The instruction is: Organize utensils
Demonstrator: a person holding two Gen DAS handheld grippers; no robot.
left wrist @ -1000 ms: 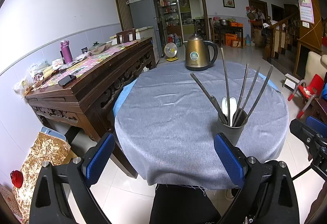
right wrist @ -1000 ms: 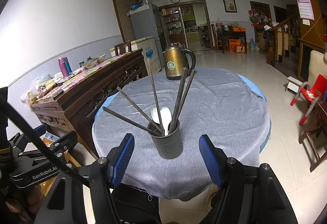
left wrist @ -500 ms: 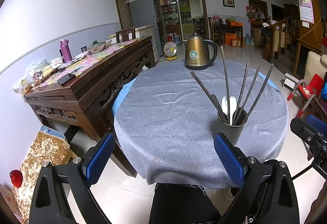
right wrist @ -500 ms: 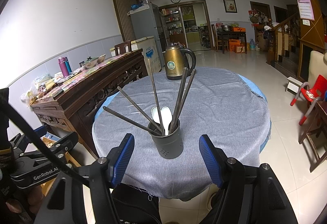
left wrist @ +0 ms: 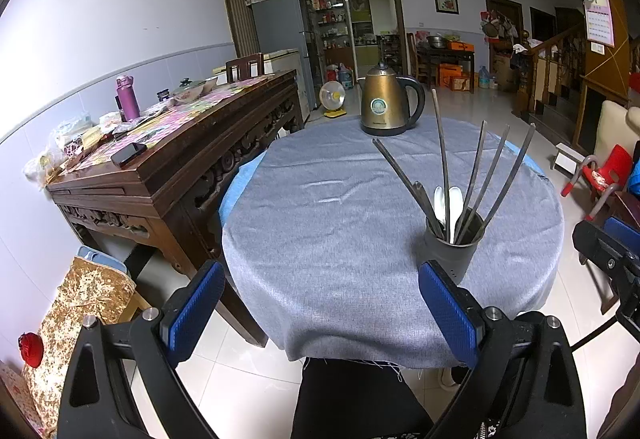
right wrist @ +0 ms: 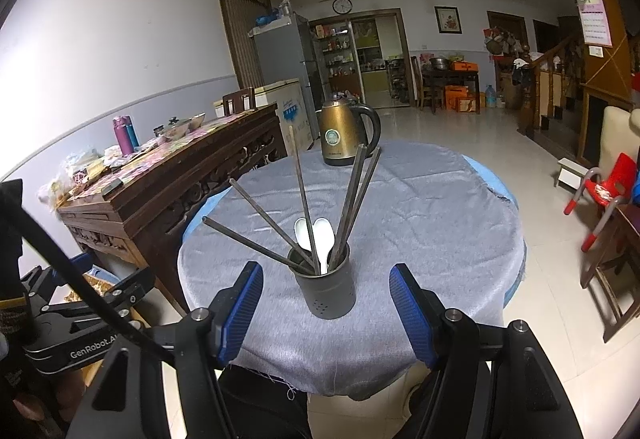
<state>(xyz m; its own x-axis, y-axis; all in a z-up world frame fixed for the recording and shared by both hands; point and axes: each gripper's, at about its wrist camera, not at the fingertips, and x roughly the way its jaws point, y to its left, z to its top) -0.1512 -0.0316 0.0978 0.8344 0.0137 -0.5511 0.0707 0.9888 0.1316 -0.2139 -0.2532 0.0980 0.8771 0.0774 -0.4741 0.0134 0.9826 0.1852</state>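
Observation:
A dark grey utensil cup (right wrist: 327,289) stands near the front edge of the round table covered in grey cloth (right wrist: 420,223). It holds several dark chopsticks (right wrist: 304,199) fanned outward and two white spoons (right wrist: 320,235). In the left wrist view the cup (left wrist: 452,251) is at the right, partly behind my right finger pad. My right gripper (right wrist: 326,313) is open and empty, its blue pads either side of the cup and in front of it. My left gripper (left wrist: 320,313) is open and empty, at the table's near edge.
A gold electric kettle (left wrist: 386,105) stands at the table's far side. A carved wooden sideboard (left wrist: 180,159) with clutter stands to the left. A red child's chair (right wrist: 604,195) is at the right. Tiled floor surrounds the table.
Both grippers stay open and almost still. The views shift only slightly.

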